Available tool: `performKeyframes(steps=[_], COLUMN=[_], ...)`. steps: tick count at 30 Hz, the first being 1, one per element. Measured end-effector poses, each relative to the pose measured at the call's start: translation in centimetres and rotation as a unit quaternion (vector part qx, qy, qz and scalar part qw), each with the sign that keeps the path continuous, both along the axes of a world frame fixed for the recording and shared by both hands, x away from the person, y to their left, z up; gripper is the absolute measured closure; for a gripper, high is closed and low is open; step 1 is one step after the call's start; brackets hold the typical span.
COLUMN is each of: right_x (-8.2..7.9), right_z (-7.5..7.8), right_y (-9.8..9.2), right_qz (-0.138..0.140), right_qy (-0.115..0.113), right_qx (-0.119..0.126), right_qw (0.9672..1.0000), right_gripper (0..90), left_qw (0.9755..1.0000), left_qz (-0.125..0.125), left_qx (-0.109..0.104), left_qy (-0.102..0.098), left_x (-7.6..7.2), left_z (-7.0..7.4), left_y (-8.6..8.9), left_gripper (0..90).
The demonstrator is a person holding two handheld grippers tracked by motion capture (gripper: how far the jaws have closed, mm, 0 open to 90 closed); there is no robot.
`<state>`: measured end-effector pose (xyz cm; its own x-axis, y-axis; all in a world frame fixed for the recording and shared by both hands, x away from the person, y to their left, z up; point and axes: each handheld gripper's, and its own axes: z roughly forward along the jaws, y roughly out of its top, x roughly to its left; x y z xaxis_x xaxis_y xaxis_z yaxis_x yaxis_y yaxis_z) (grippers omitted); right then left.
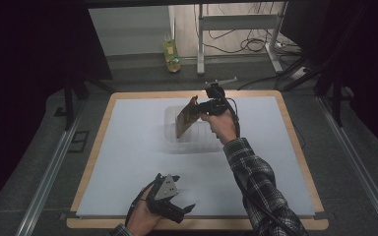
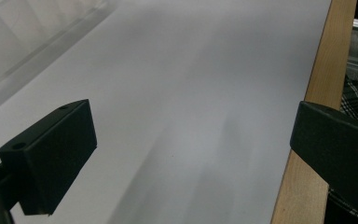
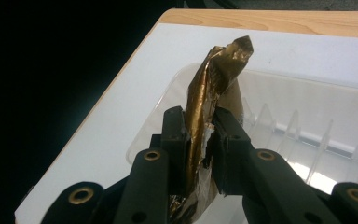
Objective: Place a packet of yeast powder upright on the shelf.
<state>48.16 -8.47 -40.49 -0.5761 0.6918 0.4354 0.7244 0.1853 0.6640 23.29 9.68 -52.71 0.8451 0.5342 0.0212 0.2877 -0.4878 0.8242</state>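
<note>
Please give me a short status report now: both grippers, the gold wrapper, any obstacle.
Right gripper shut on crumpled gold foil wrapper, above clear plastic ridged tray. Left gripper open, empty, near wooden table edge. No obstacle seen.

Bottle [image 1: 171, 53] on floor, cables [image 1: 236, 44]

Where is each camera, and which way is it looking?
High view: sits above the person's side, looking forward and down on the table; both forearms show, the left gripper and the right gripper clamped on a gold wrapper.
Left gripper view: rides the left gripper, looking along its open jaws across the white mat to the wooden edge.
Right gripper view: rides the right gripper, looking along jaws shut on the gold wrapper.
Shared: the clear tray.
</note>
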Motion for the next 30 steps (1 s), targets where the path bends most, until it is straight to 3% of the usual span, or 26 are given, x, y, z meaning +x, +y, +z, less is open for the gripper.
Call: performKeyframes(steps=[9, 19, 22, 26, 30], right_x=[0.3, 1.1, 1.2, 1.2, 1.0], right_z=[-1.2, -2.2, -2.3, -2.2, -1.8], right_y=[1.7, 1.5, 1.2, 1.5, 1.6], right_qz=[0.003, -0.010, -0.013, -0.005, 0.003], right_qy=[0.002, 0.010, 0.011, 0.005, -0.014], right_qx=[-0.017, 0.009, 0.013, 0.000, -0.005], right_qw=[0.9998, 0.9999, 0.9998, 1.0000, 0.9999], right_gripper=[76.0, 75.3, 72.6, 62.0, 53.6], left_qw=[1.0000, 1.0000, 1.0000, 1.0000, 1.0000], left_qz=[-0.001, -0.003, -0.001, 0.000, 0.000], left_qx=[-0.002, 0.000, -0.003, -0.002, -0.001], left_qy=[0.002, 0.002, 0.003, 0.003, 0.004], left_x=[0.0, 0.0, 0.0, 0.1, 0.1], left_z=[0.0, 0.0, 0.0, 0.0, 0.0], left_y=[0.1, 0.0, 0.1, 0.2, 0.2], left_gripper=[0.2, 0.3, 0.3, 0.3, 0.3])
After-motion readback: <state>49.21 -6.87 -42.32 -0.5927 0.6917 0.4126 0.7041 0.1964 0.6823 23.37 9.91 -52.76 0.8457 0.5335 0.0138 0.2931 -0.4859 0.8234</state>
